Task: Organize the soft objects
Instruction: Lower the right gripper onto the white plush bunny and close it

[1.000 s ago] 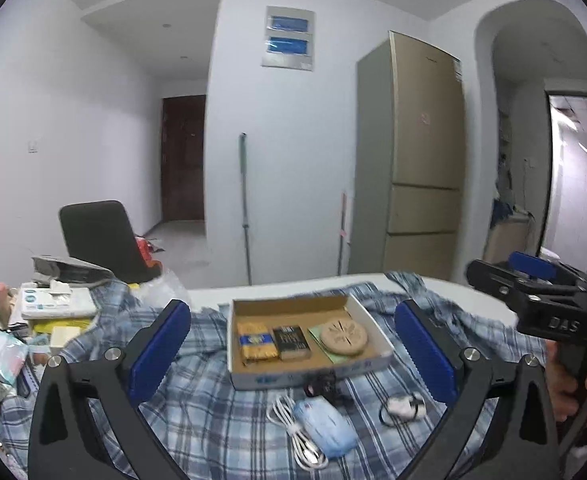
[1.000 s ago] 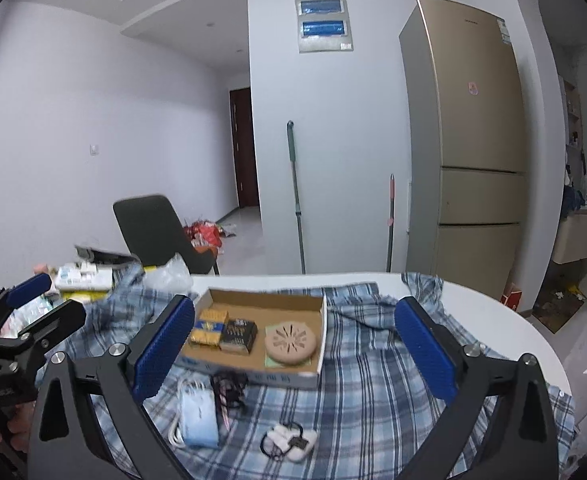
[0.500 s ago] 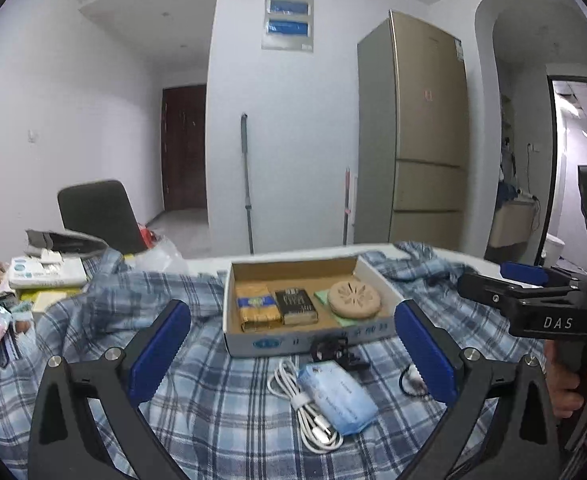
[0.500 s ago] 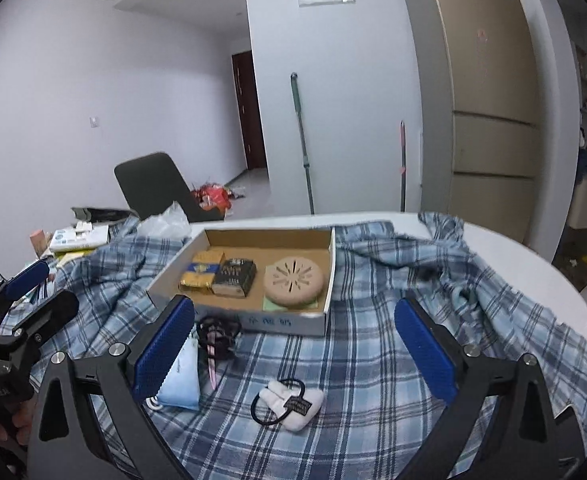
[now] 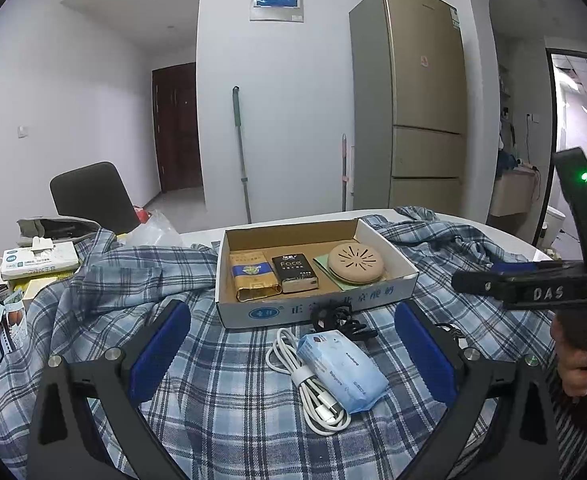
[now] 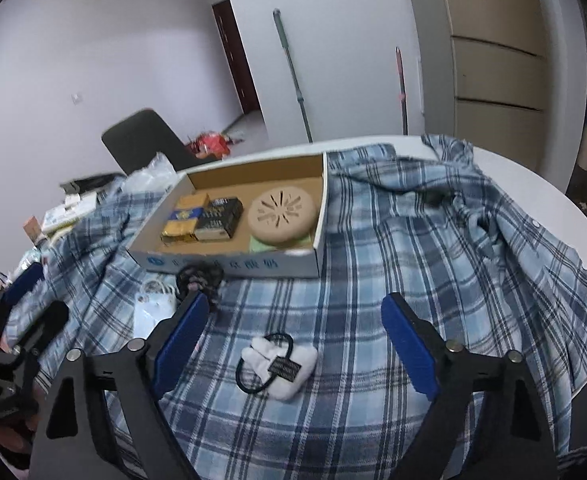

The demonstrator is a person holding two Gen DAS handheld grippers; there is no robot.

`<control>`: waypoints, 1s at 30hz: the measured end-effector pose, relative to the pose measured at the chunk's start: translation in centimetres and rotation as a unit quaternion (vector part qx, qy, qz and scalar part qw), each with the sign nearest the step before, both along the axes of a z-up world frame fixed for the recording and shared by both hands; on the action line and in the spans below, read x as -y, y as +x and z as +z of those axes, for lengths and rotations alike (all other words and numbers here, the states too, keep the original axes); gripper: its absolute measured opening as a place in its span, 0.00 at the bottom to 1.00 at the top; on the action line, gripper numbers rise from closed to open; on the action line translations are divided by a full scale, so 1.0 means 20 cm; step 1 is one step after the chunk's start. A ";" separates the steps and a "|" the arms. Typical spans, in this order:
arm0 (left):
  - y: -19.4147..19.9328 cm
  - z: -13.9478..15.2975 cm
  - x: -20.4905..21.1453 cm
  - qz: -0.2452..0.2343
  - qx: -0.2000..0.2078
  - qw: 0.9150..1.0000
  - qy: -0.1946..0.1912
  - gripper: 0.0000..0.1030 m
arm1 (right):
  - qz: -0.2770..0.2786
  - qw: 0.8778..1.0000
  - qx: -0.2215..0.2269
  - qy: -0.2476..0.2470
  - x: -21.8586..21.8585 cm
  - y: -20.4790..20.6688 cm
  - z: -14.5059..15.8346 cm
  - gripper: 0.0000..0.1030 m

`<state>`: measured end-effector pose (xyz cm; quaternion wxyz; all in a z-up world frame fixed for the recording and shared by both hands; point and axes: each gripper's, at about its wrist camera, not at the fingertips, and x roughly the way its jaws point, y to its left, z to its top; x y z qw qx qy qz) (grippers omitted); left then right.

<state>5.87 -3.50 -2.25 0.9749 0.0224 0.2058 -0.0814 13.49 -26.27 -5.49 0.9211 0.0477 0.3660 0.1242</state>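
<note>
Plaid cloth under white plush hair-tie

Surface: a white round table, its bare rim showing at the far and right edges.
Cover: a blue plaid shirt spread rumpled over most of the top, bunched in folds at the left and right.
Directly on the table, left end: a tissue pack, small packets and boxes in a crowded pile, partly against the shirt's edge.
On the shirt, far: an open cardboard box.
On the shirt, near: a white coiled cable touching a blue wipes pack; a black hair tie with a white fluffy piece lying apart, to the right.
</note>
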 end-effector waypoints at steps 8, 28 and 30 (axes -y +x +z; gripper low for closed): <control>0.03 0.00 -0.07 0.027 -0.014 0.999 -0.026 1.00 | 0.029 0.998 -0.053 0.007 -0.03 0.05 -0.05 0.63; 0.00 0.00 -0.07 0.018 -0.010 0.999 -0.030 1.00 | 0.073 0.982 -0.175 -0.008 -0.12 0.07 -0.20 0.37; 0.01 0.00 -0.07 0.018 -0.010 0.999 -0.030 1.00 | 0.087 0.980 -0.180 -0.011 -0.14 0.02 -0.21 0.38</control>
